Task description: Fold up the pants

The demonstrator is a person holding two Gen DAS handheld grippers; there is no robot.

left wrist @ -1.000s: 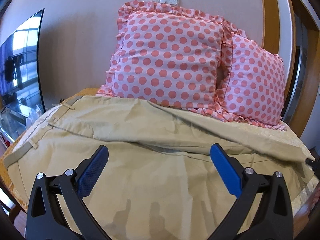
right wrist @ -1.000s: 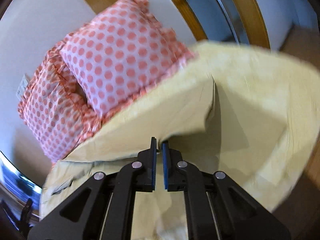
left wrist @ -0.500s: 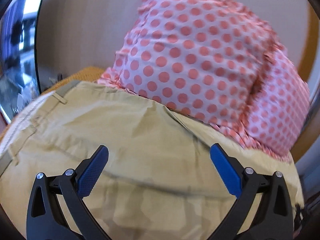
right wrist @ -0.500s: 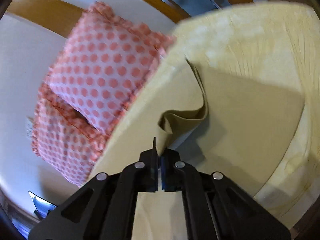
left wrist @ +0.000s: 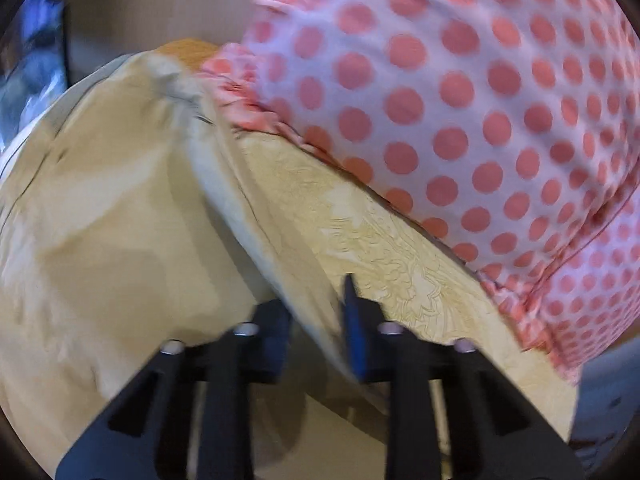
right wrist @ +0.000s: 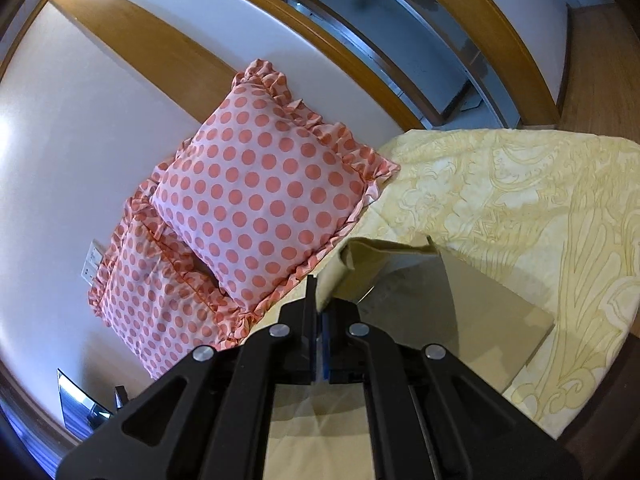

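Note:
The khaki pants (left wrist: 120, 240) lie on a bed with a cream patterned cover (left wrist: 384, 240). In the left wrist view my left gripper (left wrist: 316, 320) is shut on a raised ridge of the pants' fabric, close to the pillows. In the right wrist view my right gripper (right wrist: 318, 320) is shut on the edge of a pants leg (right wrist: 460, 300) and holds it lifted, so the fabric hangs folded over the cover (right wrist: 540, 208).
Two pink polka-dot pillows (right wrist: 260, 200) lean on the wall at the bed's head; one fills the left wrist view (left wrist: 480, 120). A wooden door frame (right wrist: 360, 60) and floor lie beyond the bed's right edge. A TV screen (left wrist: 28, 52) stands at left.
My left gripper moved forward toward the pillows and shut on the pants' fabric. My right gripper, still shut on the leg, lifted it higher and turned.

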